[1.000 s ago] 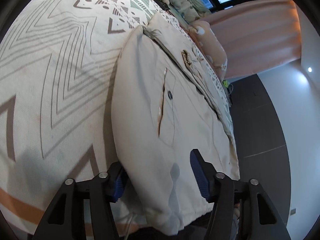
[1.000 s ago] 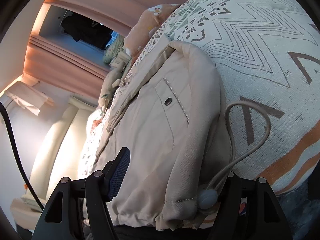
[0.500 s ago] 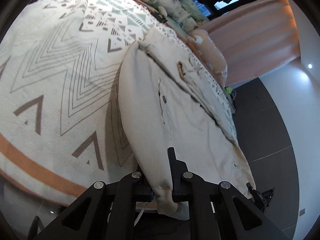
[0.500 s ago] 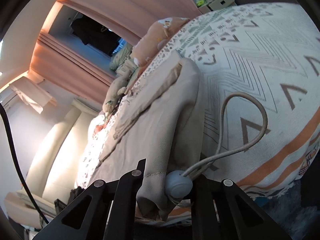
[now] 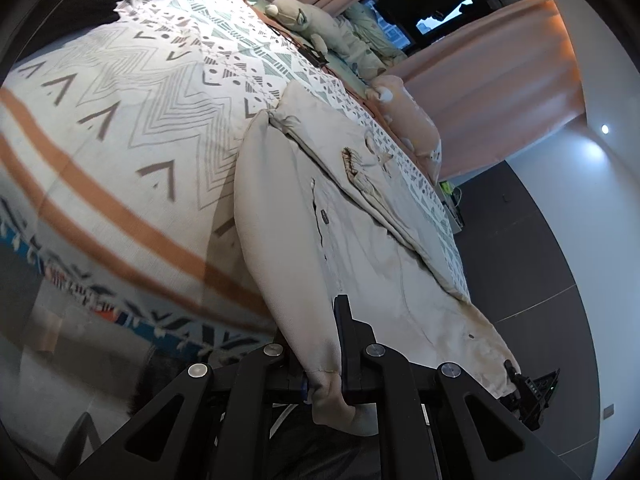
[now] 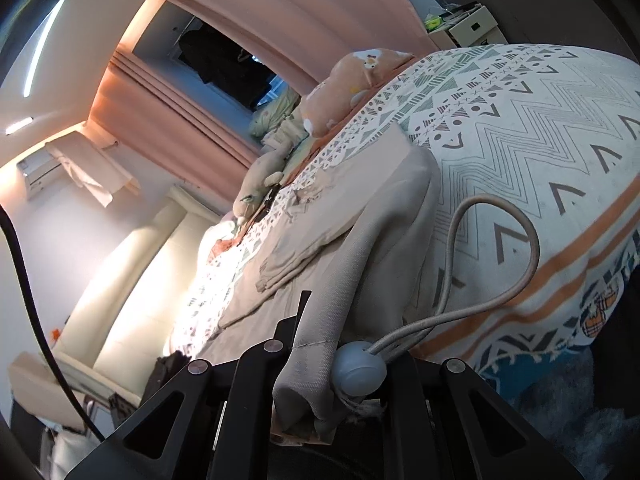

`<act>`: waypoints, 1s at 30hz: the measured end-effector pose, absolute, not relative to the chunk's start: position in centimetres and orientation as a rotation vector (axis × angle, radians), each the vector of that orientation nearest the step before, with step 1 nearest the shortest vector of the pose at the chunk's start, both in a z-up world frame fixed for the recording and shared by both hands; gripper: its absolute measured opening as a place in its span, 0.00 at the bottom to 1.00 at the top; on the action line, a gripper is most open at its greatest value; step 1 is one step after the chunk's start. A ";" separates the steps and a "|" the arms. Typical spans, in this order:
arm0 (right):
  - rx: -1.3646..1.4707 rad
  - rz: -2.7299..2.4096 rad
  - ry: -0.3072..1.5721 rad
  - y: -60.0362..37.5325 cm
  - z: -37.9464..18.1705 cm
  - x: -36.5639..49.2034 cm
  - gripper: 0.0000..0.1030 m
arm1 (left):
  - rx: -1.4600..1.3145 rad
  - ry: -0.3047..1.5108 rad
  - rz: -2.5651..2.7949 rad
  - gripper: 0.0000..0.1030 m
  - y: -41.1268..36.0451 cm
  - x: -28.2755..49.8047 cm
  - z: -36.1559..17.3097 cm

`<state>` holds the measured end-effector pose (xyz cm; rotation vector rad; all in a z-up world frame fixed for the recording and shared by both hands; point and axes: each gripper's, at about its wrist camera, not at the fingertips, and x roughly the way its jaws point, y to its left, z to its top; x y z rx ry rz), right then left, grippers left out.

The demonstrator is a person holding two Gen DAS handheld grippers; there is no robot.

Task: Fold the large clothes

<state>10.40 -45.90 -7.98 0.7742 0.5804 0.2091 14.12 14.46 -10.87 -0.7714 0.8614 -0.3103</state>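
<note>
Since a second ago, when they stood spread, our left tool (image 5: 324, 344) and right tool (image 6: 320, 344) have both clamped the beige jacket's (image 5: 360, 248) hem, lifting it off the patterned bed (image 5: 140, 128).

Indoor light, moderate. Left wrist: ceiling spot (image 5: 605, 129) glows on the wall at right; bedspread (image 5: 120, 128) blurred toward its lower left edge. Right wrist: glare blows out the headboard (image 6: 132, 264), bright strip (image 6: 42, 46) top left. Strong fisheye bending, black vignette at corners.
</note>
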 end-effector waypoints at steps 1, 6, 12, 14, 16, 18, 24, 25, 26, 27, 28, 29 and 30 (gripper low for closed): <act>0.774 0.212 0.581 -45.8 -8.0 10.0 0.12 | -0.774 0.861 -0.308 0.10 14.7 13.5 -11.0; 0.771 0.223 0.582 -45.3 -8.4 7.5 0.13 | -0.796 0.851 -0.307 0.10 15.9 10.2 -11.4; 0.761 0.247 0.560 -44.7 -7.7 4.9 0.13 | -0.801 0.807 -0.313 0.09 16.7 6.4 -10.3; 0.760 0.259 0.547 -44.6 -7.3 4.1 0.13 | -0.805 0.788 -0.316 0.09 16.9 5.4 -9.7; 0.774 0.280 0.533 -44.5 -6.9 3.5 0.12 | -0.806 0.765 -0.320 0.09 17.1 4.2 -9.0; 0.796 0.304 0.514 -44.5 -6.3 2.8 0.13 | -0.807 0.741 -0.326 0.08 17.3 3.2 -8.0; 0.777 0.335 0.468 -44.1 -4.1 1.0 0.12 | -0.795 0.672 -0.344 0.07 17.6 0.7 -5.4; 0.774 0.340 0.460 -44.1 -3.7 0.8 0.12 | -0.794 0.664 -0.343 0.07 17.5 0.5 -5.0; 0.774 0.343 0.455 -44.1 -3.5 0.6 0.12 | -0.793 0.654 -0.344 0.06 17.5 0.3 -4.6; 0.774 0.346 0.449 -44.0 -3.3 0.4 0.12 | -0.791 0.643 -0.347 0.06 17.5 0.1 -4.1; 0.773 0.348 0.441 -44.1 -2.9 0.2 0.12 | -0.790 0.631 -0.351 0.06 17.5 -0.1 -3.7; 0.774 0.350 0.435 -44.2 -2.8 0.1 0.12 | -0.788 0.619 -0.356 0.06 17.5 -0.2 -3.2; 0.776 0.352 0.428 -44.4 -2.5 0.1 0.12 | -0.785 0.609 -0.360 0.06 17.5 -0.3 -2.6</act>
